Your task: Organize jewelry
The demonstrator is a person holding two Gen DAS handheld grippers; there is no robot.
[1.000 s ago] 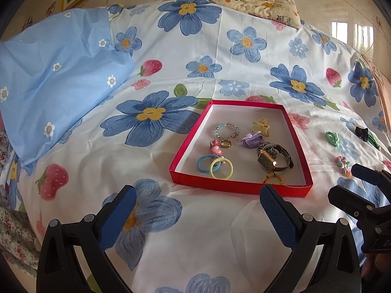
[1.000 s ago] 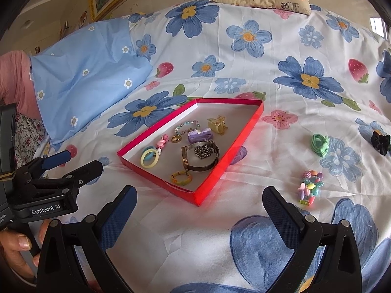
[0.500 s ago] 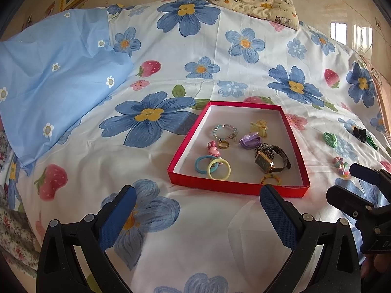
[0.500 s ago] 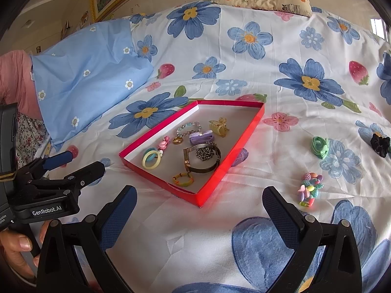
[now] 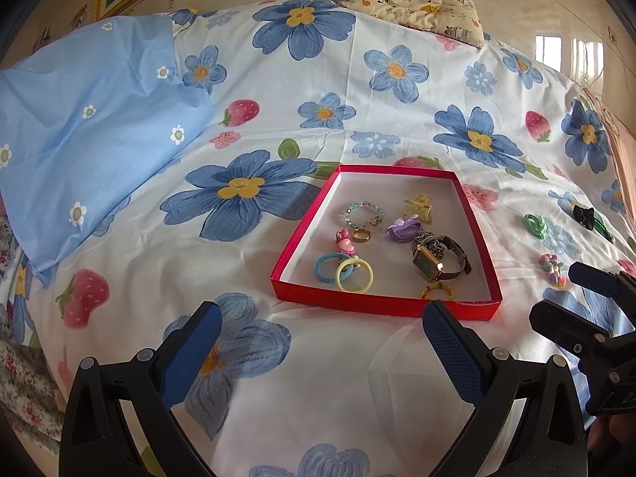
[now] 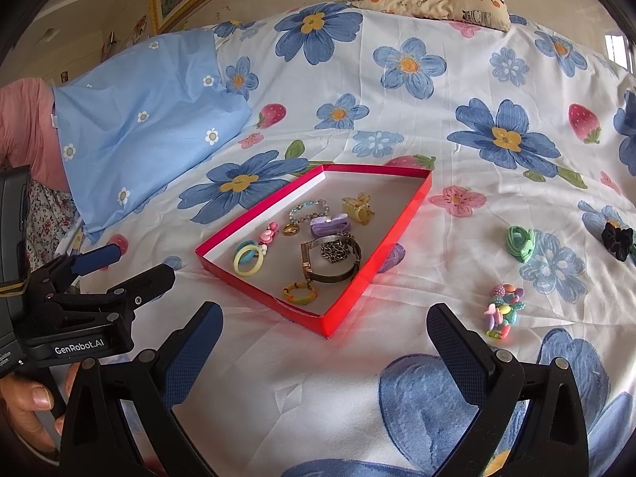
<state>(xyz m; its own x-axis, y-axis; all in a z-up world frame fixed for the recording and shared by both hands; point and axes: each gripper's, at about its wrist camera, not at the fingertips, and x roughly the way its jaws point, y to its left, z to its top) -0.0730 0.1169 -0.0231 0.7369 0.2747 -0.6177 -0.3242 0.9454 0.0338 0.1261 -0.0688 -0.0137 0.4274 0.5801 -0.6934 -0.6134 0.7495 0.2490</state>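
Though unheld, tray (image 5: 381, 305) beyond left gripper (image 5: 318, 342)

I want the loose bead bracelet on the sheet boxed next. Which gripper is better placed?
Right. The right gripper is open and empty, and the bead bracelet lies just ahead beside its right finger. The left gripper, also open, faces the red box, further from it.

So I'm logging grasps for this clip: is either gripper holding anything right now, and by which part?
Nothing is held. The left gripper and right gripper are both open and empty above the bedsheet; all pieces lie in the red tray or on the sheet.
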